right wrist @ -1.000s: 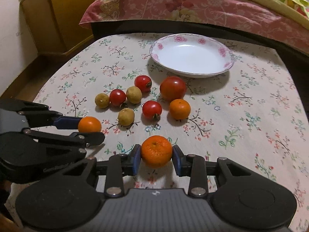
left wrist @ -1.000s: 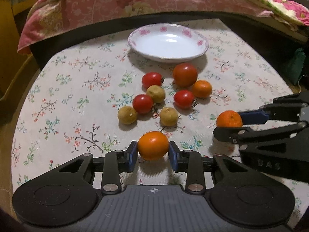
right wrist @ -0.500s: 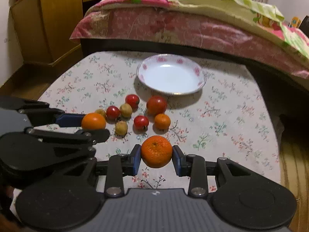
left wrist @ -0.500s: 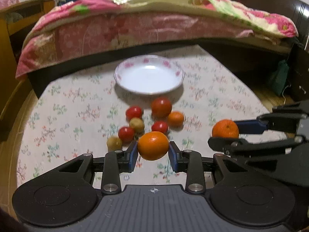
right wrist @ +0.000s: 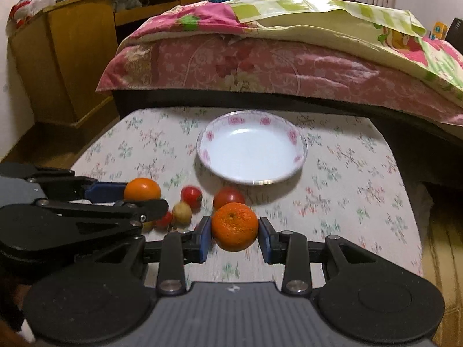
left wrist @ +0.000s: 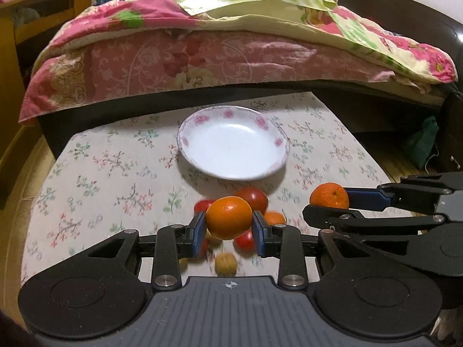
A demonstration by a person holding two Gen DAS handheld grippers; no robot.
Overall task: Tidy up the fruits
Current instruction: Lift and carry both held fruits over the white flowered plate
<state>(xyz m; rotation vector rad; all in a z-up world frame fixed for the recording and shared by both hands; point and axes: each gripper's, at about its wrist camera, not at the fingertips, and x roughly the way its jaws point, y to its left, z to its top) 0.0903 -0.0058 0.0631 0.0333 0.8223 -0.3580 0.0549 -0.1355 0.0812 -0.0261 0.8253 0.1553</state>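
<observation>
Both grippers have risen off the cloth since a second ago, each carrying fruit. The left gripper (left wrist: 228, 227) pinches an orange (left wrist: 228, 217); the right gripper (right wrist: 234, 235) pinches a mandarin (right wrist: 234, 227). Both fruits hang above the cluster, probably to clear it on the way to the bare plate (left wrist: 202, 156) beyond.

Two oranges (left wrist: 228, 217) (right wrist: 234, 227) held aloft; tomatoes (right wrist: 228, 198) and, seemingly, yellowish fruits (right wrist: 182, 212) on cloth.

White plate (left wrist: 277, 141) bare inside, open cloth around it, loose fruit cluster (right wrist: 191, 199) just before its near rim
</observation>
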